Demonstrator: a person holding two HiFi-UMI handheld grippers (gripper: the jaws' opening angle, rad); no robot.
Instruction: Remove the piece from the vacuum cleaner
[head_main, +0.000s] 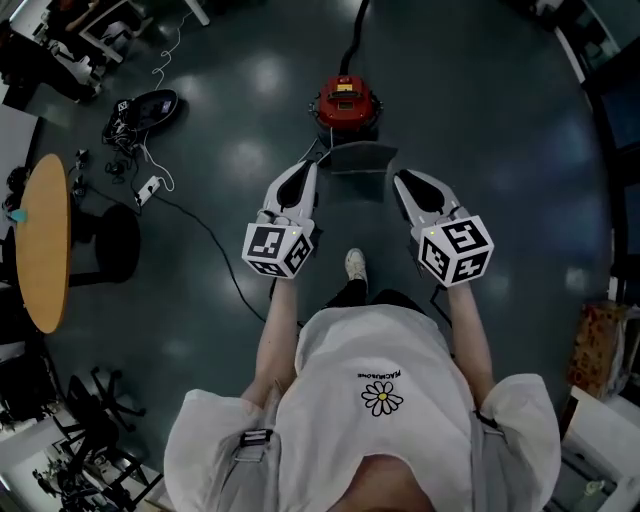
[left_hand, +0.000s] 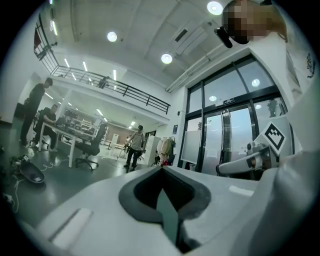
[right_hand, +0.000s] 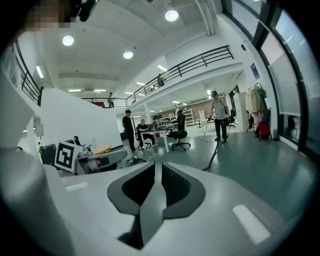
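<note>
Together, left gripper (head_main: 311, 168) and right gripper (head_main: 399, 180) pinch thin grey piece (head_main: 357, 158).

Red vacuum cleaner (head_main: 346, 102) — grey piece (head_main: 357, 158) near

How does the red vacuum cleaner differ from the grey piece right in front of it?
The vacuum cleaner is red and rounded; the grey piece is dull, wide and flat-looking. The vacuum cleaner sits farther from the person; the grey piece lies nearer, by the tips of the left gripper and right gripper in the head view. Both rest on the floor, and neither is held: both grippers are shut on nothing.
</note>
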